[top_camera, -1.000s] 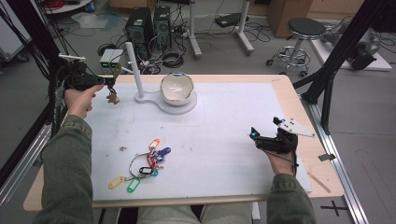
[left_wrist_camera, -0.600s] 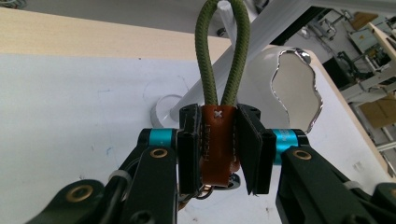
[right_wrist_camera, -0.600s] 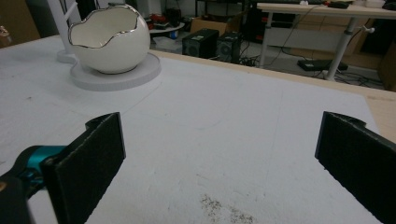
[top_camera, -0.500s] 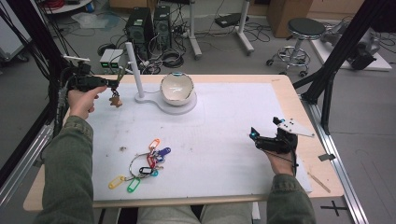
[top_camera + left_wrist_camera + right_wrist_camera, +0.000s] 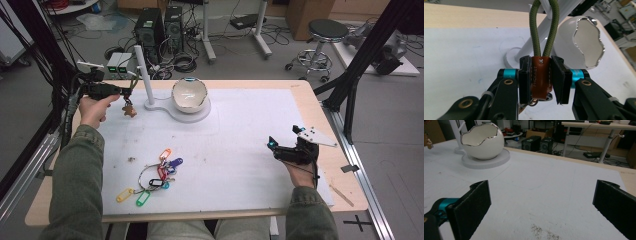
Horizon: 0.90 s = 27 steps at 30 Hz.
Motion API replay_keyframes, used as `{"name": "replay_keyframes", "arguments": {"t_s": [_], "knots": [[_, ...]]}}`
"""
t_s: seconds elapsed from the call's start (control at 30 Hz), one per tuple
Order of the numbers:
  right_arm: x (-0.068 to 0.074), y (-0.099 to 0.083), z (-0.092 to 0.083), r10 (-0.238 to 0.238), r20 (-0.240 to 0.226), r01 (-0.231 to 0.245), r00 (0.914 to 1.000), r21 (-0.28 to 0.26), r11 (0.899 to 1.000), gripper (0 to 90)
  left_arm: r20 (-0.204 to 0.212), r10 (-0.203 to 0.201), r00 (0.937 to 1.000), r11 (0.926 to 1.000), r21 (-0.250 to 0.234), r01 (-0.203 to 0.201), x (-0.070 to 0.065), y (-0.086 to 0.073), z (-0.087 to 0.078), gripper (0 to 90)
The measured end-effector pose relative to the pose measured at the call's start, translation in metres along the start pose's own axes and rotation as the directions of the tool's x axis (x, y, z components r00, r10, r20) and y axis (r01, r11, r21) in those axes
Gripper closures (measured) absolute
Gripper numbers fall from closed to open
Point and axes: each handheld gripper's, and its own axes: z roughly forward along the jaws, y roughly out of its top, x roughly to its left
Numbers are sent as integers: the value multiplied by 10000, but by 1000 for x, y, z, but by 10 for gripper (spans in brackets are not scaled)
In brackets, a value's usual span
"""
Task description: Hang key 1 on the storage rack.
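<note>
My left gripper [image 5: 125,91] at the table's far left is shut on the brown leather tab [image 5: 540,82] of a keychain. Its green cord loop [image 5: 544,27] sticks out past the jaws toward the white post [image 5: 144,75] of a stand, and a small brown charm [image 5: 129,111] dangles below. In the left gripper view, my left gripper [image 5: 541,75] presses both pads on the tab's sides. My right gripper [image 5: 274,146] rests at the near right, open, with nothing between the jaws; bare mat lies ahead of it [image 5: 541,202].
A white egg-shaped bowl [image 5: 189,94] with a jagged silver rim sits on the stand's round base [image 5: 200,115], right of the post. A key ring with several coloured tags [image 5: 155,175] lies on the white mat [image 5: 240,125] near the front left.
My left gripper, with the keychain, has edged slightly right toward the post. The right gripper has stayed still.
</note>
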Motion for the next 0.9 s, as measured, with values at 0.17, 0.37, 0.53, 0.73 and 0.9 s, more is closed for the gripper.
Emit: {"name": "replay_keyframes", "arguments": {"t_s": [0.17, 0.37, 0.53, 0.73, 0.9], "knots": [[0, 0, 0, -13, 4, 13, 10000, -11, 10000, 7, -327, 362, 9988, 9993, 121, -358, -8, -2, 6, 693], [1, 0, -1, 4, 7, -4, 10000, -35, 10000, 7, -1525, 28, 9883, 9998, 202, 2, -9, -1, 4, 574], [0, 0, -2, -43, 54, 44, 10000, -54, 10000, 7, -2137, 462, 9758, 9988, -52, -484, -17, -4, -3, 334], [1, 0, -2, 12, 33, -12, 10000, -39, 10000, 7, -2600, 301, 9651, 9988, -286, -389, -23, -6, -11, 16], [0, 1, -2, -2, 30, 3, 10000, -102, 9999, 7, -2514, 411, 9670, 9965, -595, -579, -28, -9, -23, 16]]}}
